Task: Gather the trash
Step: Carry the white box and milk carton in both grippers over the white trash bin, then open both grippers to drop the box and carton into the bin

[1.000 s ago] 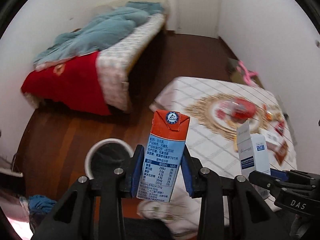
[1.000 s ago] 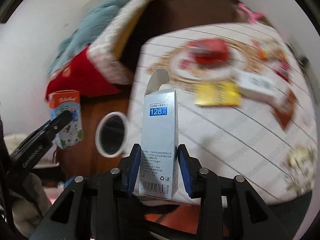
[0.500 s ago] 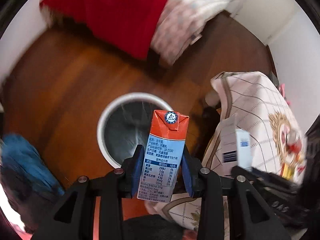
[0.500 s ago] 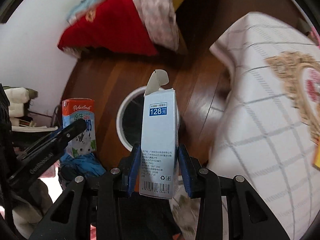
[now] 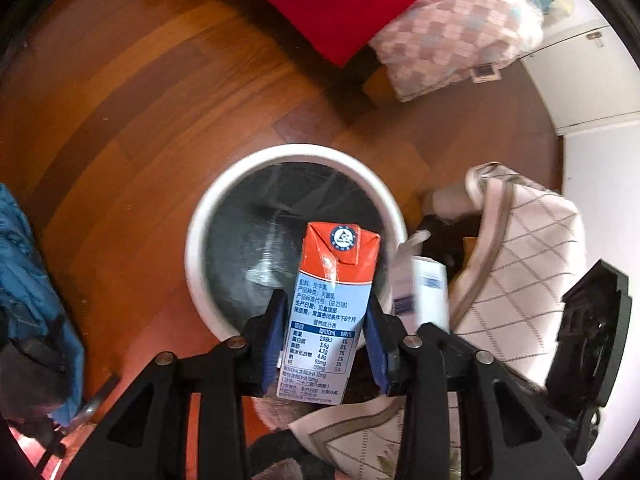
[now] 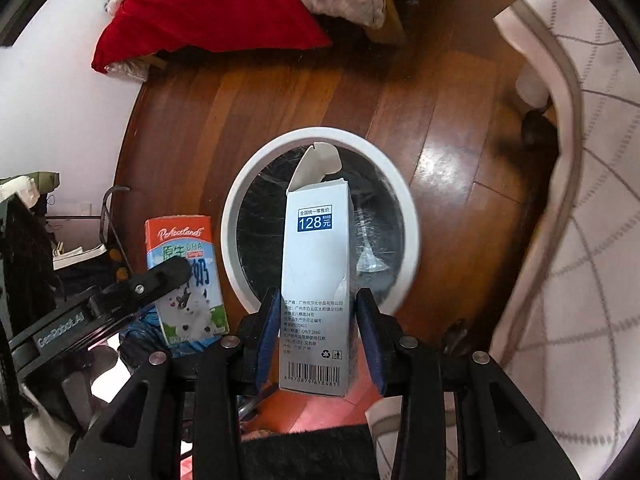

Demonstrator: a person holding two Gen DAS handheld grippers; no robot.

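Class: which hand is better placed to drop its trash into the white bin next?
Left, probably: the left gripper has just been opening its jaws around the milk carton, framed over the white bin; the right gripper clamps the white box.

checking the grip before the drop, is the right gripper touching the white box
Touching. The right wrist view shows both blue pads of the right gripper pressed against the sides of the white box, with the bin beyond it.

Floor: brown shiny wood.
Bed: red blanket, checked cover.
Wall: white.
Table cloth: white with grey lines.
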